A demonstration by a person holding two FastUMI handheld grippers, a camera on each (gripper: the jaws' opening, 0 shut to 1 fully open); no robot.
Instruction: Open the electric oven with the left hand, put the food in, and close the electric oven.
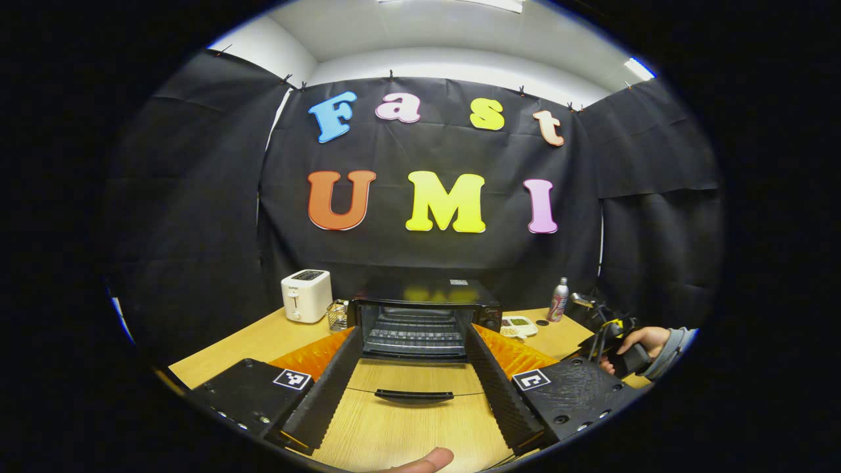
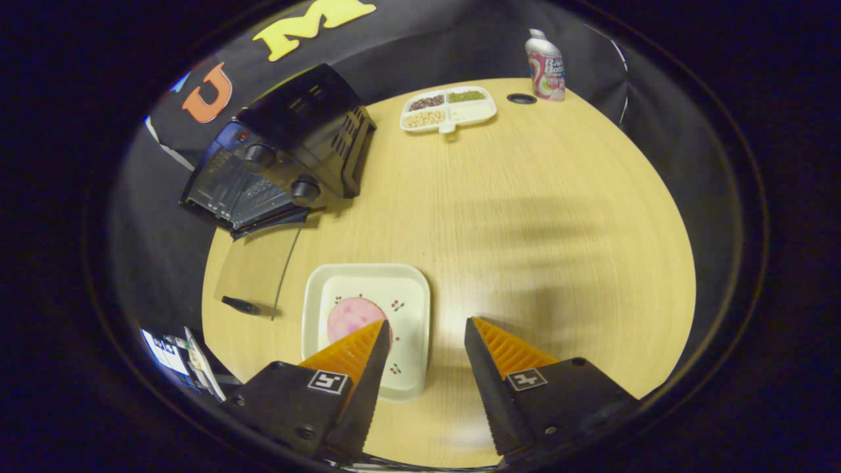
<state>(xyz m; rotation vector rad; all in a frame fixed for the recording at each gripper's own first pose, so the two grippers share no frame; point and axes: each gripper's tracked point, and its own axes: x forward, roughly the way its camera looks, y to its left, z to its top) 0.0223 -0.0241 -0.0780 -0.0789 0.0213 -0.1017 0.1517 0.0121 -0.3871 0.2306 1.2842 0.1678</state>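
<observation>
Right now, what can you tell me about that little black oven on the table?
The electric oven is a small black countertop box standing on the wooden table. Its glass door is folded fully down and lies flat toward the left gripper, with a dark bar handle near its front edge. Inside, wire racks look bare. The right gripper view shows control knobs on its front and vent slots in its side. Neither gripper touches it.

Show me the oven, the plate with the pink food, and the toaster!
oven (image 1: pixel 420 328): left gripper view, on the rack inside its open mouth.
plate (image 2: pixel 410 299): right gripper view, on its bare right side.
toaster (image 1: pixel 306 295): left gripper view, on its front face.
</observation>
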